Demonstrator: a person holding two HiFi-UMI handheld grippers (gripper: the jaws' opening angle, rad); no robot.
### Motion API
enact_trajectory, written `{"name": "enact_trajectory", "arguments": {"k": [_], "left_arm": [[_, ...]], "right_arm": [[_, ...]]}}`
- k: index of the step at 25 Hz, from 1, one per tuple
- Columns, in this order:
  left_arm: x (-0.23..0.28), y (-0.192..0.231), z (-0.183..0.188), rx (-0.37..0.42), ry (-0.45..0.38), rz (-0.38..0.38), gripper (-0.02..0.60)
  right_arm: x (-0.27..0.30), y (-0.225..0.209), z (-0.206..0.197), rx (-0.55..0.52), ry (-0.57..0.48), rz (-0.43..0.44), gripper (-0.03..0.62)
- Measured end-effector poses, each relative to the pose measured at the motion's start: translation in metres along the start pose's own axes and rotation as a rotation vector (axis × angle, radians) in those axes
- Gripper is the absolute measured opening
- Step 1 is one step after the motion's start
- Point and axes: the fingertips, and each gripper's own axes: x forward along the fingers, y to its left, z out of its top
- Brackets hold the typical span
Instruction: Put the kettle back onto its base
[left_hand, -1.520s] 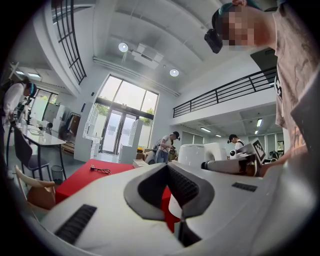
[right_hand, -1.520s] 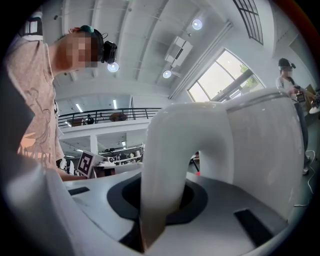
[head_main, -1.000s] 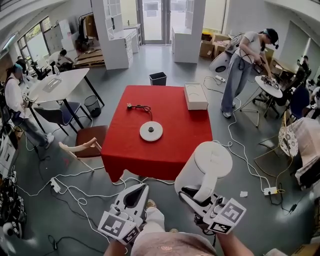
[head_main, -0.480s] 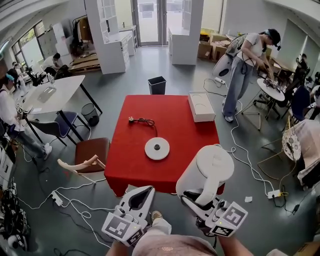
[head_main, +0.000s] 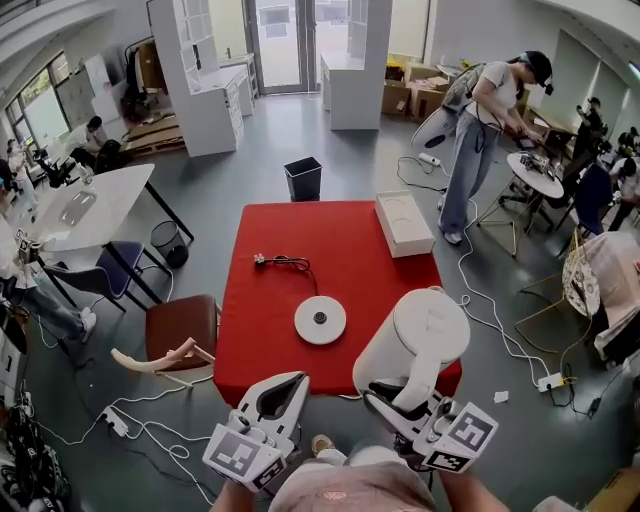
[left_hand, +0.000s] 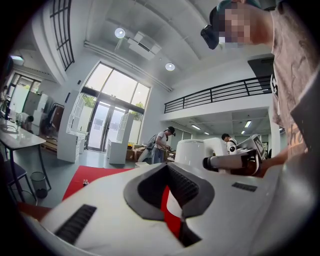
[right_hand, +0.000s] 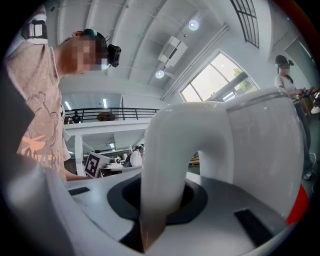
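Note:
The white kettle (head_main: 418, 340) hangs in the air over the near right corner of the red table (head_main: 340, 250). My right gripper (head_main: 397, 392) is shut on its curved handle (right_hand: 170, 165), which fills the gap between the jaws in the right gripper view. The round white base (head_main: 320, 320) lies flat on the table, left of the kettle and apart from it. My left gripper (head_main: 277, 395) is held beside the right one, short of the table's near edge; it is shut with nothing in it (left_hand: 167, 170).
A black cord with a plug (head_main: 283, 263) runs from the base across the table. A shallow white box (head_main: 404, 222) sits at the far right corner. A brown chair (head_main: 180, 328) stands left of the table, a black bin (head_main: 303, 178) behind it, and cables (head_main: 500, 330) trail on the floor at the right.
The table and the base have drawn nearer in the head view. Both grippers and the kettle have moved toward the table; the kettle now overlaps its near right corner.

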Motion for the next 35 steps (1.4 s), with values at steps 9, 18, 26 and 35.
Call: {"name": "enact_trajectory", "arguments": {"k": [9, 18, 26, 35], "left_arm": [[0.029, 0.021, -0.004, -0.032, 0.014, -0.007, -0.011], [0.045, 0.033, -0.009, -0.035, 0.018, 0.022, -0.012], [0.054, 0.03, -0.011, -0.039, 0.024, 0.032, -0.012], [0.052, 0.033, -0.024, -0.061, 0.045, 0.072, -0.012]], "right_arm": [[0.015, -0.026, 0.004, -0.003, 0.027, -0.003, 0.075], [0.03, -0.044, 0.005, 0.01, 0.051, 0.038, 0.075], [0.042, -0.053, 0.01, 0.01, 0.062, 0.078, 0.075], [0.078, -0.07, 0.012, -0.011, 0.075, 0.142, 0.074]]}}
